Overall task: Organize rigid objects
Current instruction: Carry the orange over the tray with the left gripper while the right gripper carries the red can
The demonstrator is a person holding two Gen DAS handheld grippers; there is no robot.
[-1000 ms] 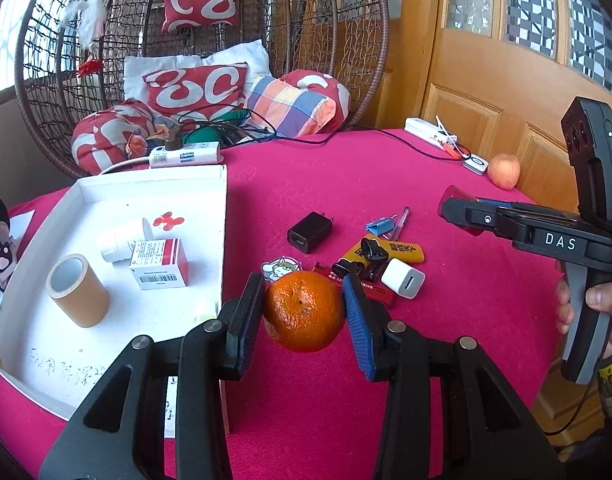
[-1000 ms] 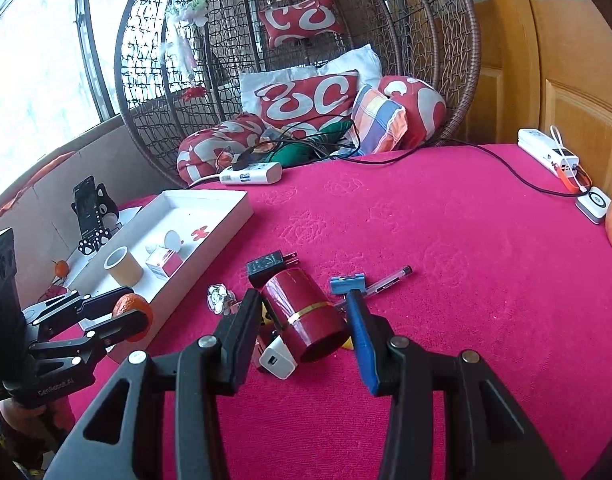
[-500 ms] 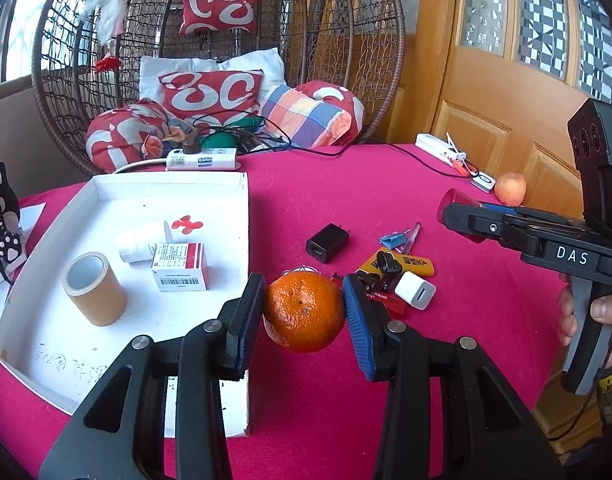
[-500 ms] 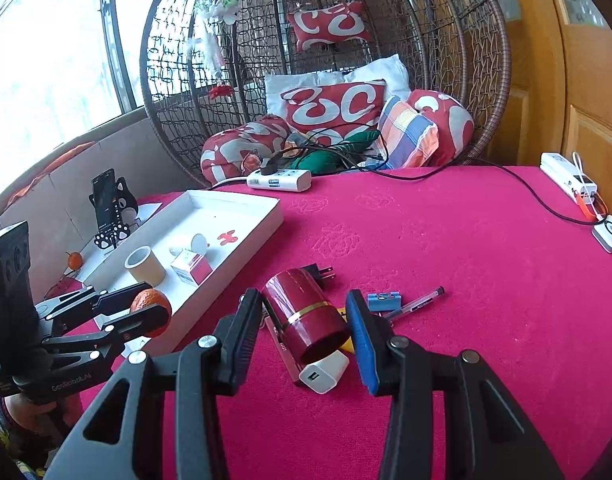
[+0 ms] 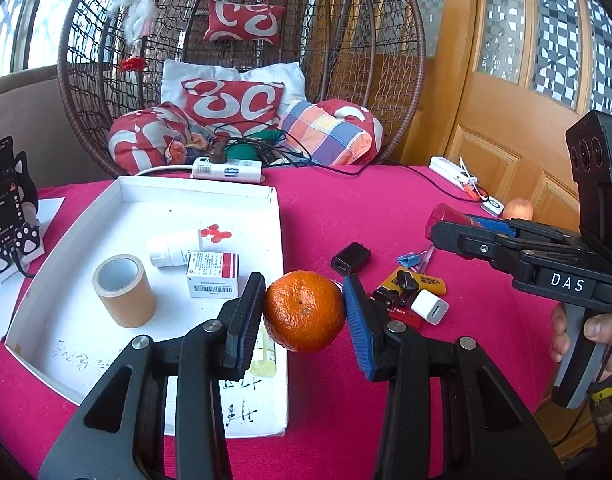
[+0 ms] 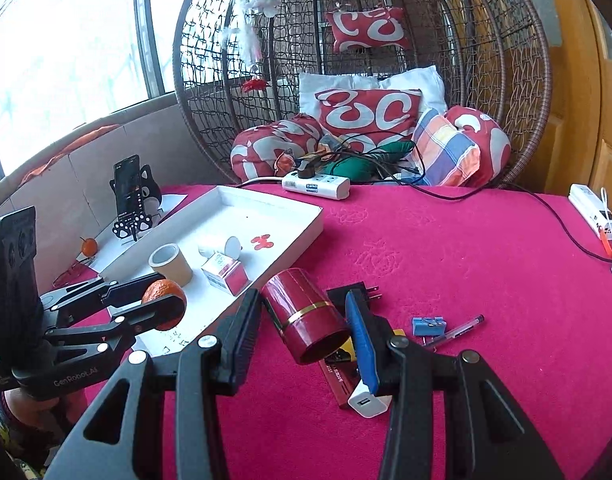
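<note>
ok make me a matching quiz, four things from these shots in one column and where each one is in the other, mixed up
Things:
1. orange
2. red can
3. tape roll
4. black charger

Places:
a. lying on the red cloth, right of the tray
b. standing in the white tray
c. clamped in the left gripper
d. clamped in the right gripper

Pairs: 1-c, 2-d, 3-b, 4-a
</note>
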